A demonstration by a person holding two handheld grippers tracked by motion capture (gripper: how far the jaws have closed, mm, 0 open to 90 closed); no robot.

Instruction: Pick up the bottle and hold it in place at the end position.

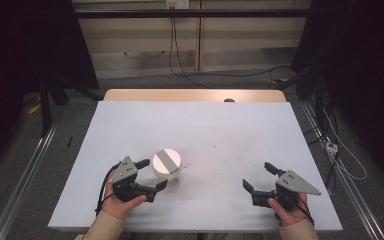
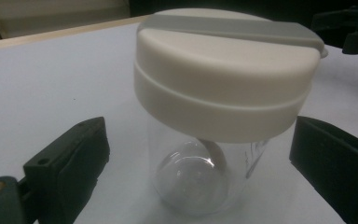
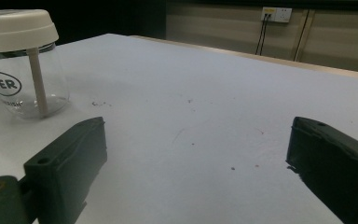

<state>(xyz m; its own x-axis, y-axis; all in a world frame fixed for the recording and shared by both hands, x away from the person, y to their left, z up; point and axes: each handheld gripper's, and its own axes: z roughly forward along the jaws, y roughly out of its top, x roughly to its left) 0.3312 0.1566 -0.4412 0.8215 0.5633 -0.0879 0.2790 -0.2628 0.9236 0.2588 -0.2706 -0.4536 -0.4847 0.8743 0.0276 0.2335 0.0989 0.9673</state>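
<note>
A clear glass jar with a cream lid crossed by a grey band stands on the near left of the white table. My left gripper is open, one jaw on each side of the jar. In the left gripper view the jar sits between the jaws of the left gripper, with a gap at the left jaw. My right gripper rests open on the near right of the table, holding nothing. The right gripper view has the jar at far left, a pale stick inside it, beyond the right gripper.
The table's wooden far edge shows past the white cover. Cables hang down the wall behind. Dark stands and floor rails flank both sides of the table. The right gripper shows at the top right of the left gripper view.
</note>
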